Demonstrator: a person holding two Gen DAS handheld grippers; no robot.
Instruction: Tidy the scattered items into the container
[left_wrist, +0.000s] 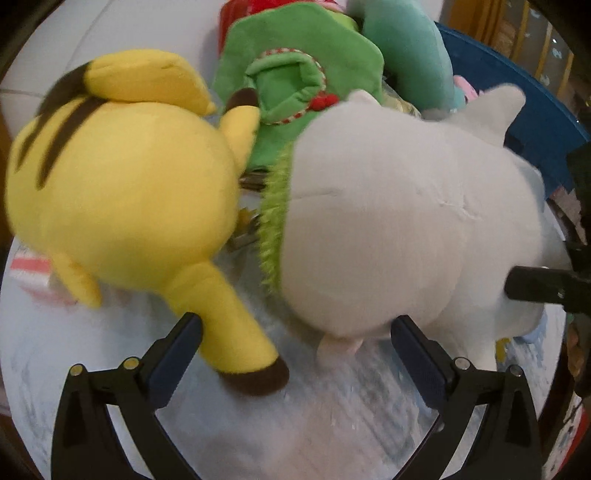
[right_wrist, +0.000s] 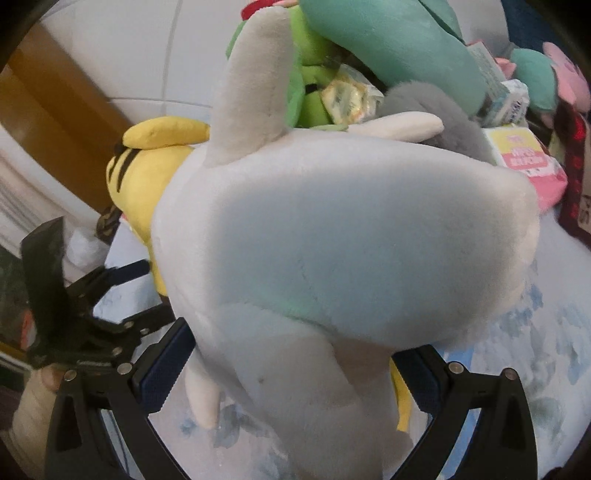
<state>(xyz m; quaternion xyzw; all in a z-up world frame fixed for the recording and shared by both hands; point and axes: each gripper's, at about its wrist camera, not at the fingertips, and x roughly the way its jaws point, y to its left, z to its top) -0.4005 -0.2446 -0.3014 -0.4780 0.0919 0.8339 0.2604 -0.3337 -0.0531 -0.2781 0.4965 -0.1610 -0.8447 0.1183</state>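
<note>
A big white plush (left_wrist: 388, 221) lies on the pale patterned table (left_wrist: 314, 424), with a yellow plush (left_wrist: 122, 192) left of it. My left gripper (left_wrist: 295, 350) is open; the yellow plush's brown-tipped limb (left_wrist: 255, 373) reaches between its fingers, nearer the left one. In the right wrist view the white plush (right_wrist: 332, 240) fills the gap of my right gripper (right_wrist: 291, 369), whose fingers stand wide apart on either side of it. One right fingertip (left_wrist: 532, 288) touches the plush's right flank. The blue container (left_wrist: 535, 122) sits behind, at the right.
A green plush (left_wrist: 295, 74) and a teal plush (left_wrist: 406, 48) are piled behind. A pink packet (right_wrist: 532, 162), a small carton (right_wrist: 506, 99) and a grey plush (right_wrist: 436, 107) lie at the back right. A wooden frame (right_wrist: 55, 110) stands at the left.
</note>
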